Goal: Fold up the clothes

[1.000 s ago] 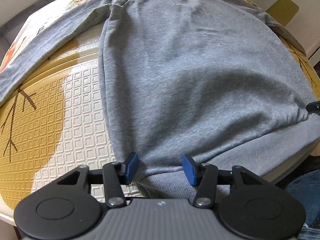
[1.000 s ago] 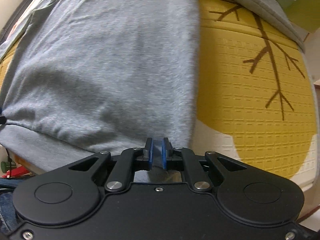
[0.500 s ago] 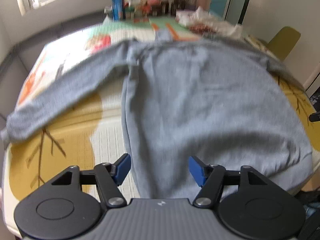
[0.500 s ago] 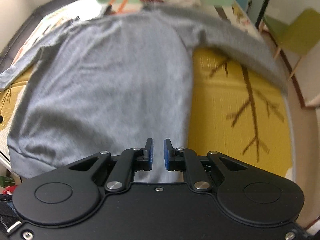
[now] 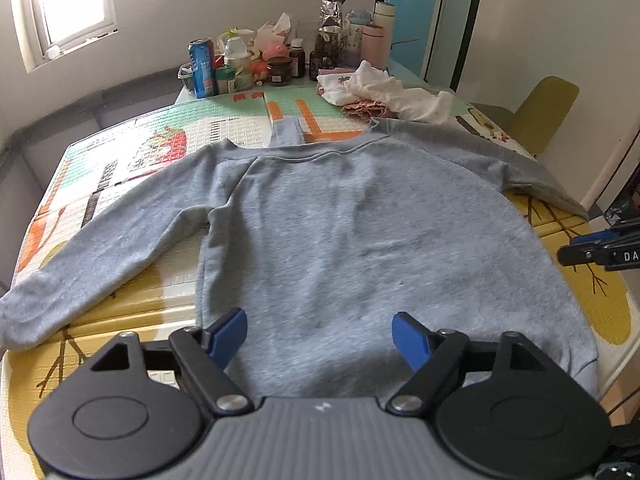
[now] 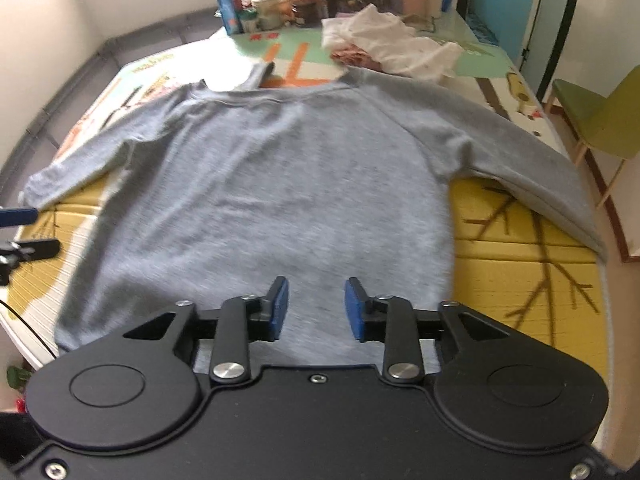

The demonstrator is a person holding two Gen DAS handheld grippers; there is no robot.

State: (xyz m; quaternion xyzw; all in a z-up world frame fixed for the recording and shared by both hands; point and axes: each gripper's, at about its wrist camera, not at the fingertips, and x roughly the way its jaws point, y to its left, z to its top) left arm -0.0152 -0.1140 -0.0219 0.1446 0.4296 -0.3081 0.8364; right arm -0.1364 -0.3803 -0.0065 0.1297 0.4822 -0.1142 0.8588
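Left gripper (image 5: 319, 334): jaws wide apart and opening, blue pads clear of the cloth, nothing between them. It hangs above the hem, tilted down at the garment.

Right gripper (image 6: 316, 307): jaws partly apart and opening, nothing clamped; grey fabric shows through the gap, below the pads. Also above the hem, angled down.

Each gripper's tip shows at the edge of the other's view, one on each side of the garment's lower part.

Grey long-sleeved knit sweatshirt (image 5: 360, 240) lies flat on the surface, hem toward the cameras, neckline away. Body spread smooth, a few light wrinkles mid-panel. Both sleeves extended outward and angled back toward the near edge; the right-hand sleeve runs to the surface edge, hang-over can't be confirmed. The hem reaches the near edge.

Under it: embossed foam play mat (image 5: 120, 152) covering the surface, yellow with brown branch print near the cameras, green, white and orange pictures further back.

Beyond the neckline: crumpled white and pink clothes pile (image 5: 384, 92), just beside the right shoulder. Behind that, a cluster of bottles, jars and a blue drink can (image 5: 202, 68) at the far end. Olive-green chair (image 6: 600, 116) off the right side of the surface.
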